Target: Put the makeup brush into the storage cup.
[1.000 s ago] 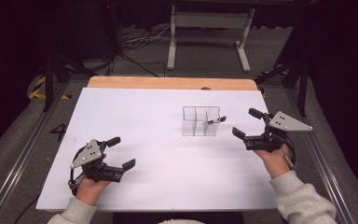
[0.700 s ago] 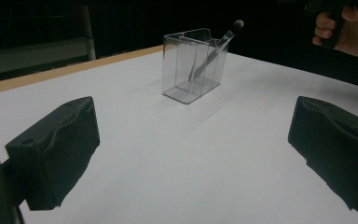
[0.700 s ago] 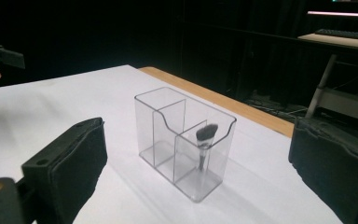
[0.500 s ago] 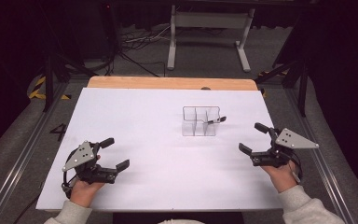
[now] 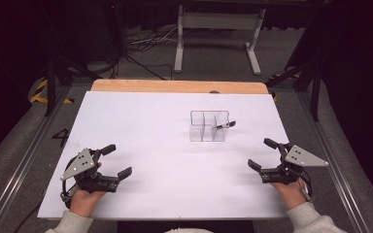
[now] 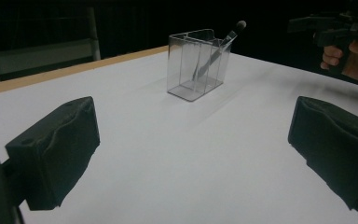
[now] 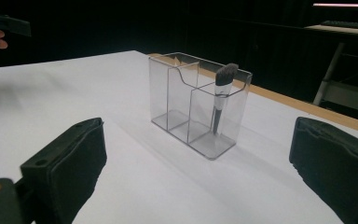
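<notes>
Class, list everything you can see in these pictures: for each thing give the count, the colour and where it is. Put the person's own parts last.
Organiser: one, clear plastic with compartments, on the table right of centre.
Brush: one, dark bristles up, leaning in an end compartment of the organiser.
Table: one, white top, wooden strip along the far edge.
Stand: one, pale metal, on the floor beyond the table.
Cables: several, on the floor behind the table.
Left tool: one, black, open, near left corner.
Right tool: one, black, open, near right edge.

Brush [image 5: 223, 126] leaning in clear organizer [image 5: 208, 127], white table [image 5: 165, 145].
</notes>
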`<state>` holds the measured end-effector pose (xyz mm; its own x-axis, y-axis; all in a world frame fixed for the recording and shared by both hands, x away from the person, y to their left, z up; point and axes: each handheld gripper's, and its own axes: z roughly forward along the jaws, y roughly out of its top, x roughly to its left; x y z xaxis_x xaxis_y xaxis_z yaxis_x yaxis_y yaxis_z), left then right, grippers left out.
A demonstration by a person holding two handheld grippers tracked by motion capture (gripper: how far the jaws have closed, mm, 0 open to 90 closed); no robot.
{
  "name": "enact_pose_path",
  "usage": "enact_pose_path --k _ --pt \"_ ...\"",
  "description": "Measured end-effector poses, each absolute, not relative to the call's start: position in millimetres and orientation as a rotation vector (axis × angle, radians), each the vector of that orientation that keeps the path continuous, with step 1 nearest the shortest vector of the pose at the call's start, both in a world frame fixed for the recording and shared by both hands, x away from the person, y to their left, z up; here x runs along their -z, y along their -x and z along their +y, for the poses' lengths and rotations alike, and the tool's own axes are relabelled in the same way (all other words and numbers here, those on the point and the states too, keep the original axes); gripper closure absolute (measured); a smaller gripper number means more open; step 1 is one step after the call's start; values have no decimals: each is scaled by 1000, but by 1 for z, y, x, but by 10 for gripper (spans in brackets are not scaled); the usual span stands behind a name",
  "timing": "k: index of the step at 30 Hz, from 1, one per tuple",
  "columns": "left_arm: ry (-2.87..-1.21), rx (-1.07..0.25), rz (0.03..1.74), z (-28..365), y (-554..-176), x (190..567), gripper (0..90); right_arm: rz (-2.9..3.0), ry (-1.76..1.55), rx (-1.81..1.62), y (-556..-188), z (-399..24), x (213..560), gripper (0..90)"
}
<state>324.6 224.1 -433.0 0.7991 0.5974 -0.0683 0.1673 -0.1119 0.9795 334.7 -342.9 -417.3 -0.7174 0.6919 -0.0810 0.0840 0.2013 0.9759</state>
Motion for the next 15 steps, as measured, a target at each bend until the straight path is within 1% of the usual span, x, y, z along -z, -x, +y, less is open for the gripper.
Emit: enact_pose_path --k 15 --pt "-1699 -431 592 226 -326 442 25 1964 -766 -1549 -336 -345 444 44"
